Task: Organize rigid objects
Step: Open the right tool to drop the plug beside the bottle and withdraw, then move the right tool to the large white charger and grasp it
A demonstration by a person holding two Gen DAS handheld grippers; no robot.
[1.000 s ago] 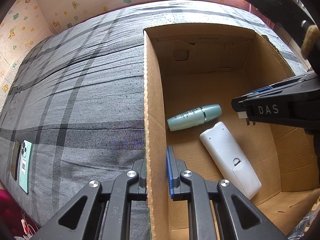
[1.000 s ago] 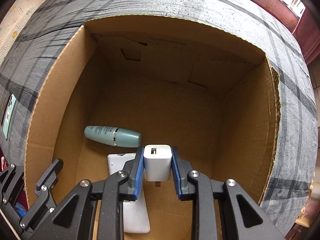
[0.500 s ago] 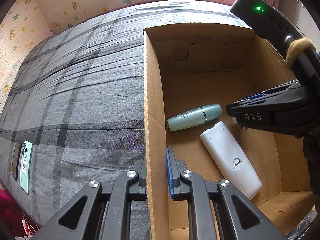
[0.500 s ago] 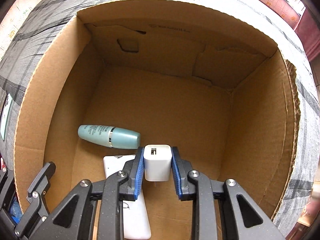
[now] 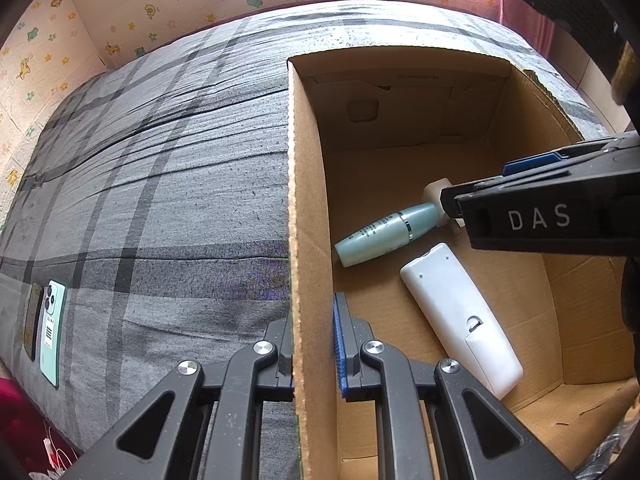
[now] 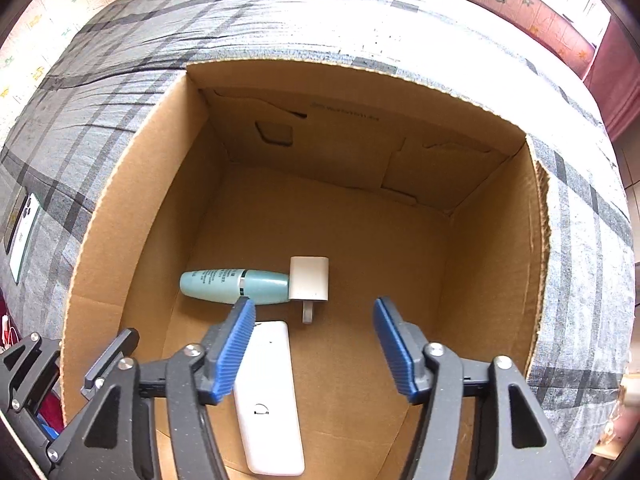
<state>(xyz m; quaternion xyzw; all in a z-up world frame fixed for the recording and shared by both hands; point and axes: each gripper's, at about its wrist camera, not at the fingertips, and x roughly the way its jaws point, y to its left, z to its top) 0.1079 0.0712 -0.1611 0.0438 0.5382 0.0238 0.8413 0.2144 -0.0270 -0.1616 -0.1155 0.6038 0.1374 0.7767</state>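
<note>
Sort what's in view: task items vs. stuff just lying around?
Job:
- cardboard box, wall clamped by left gripper
- white charger, on box floor, released
- teal bottle
- white remote
- right gripper, open

Lying about:
- two phones on the plaid bedcover

You see a brown cardboard box (image 6: 120, 248) on grey plaid bedding (image 5: 160, 184). Inside lie a teal bottle (image 6: 234, 285), a white charger (image 6: 309, 279) and a white remote (image 6: 270, 396).

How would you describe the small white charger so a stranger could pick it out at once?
Look inside the cardboard box on the grey plaid bedspread. On its floor lies a teal bottle; the white charger sits against its cap end. Unlike the long white remote nearby, it is a stubby cube with a prong.
</note>
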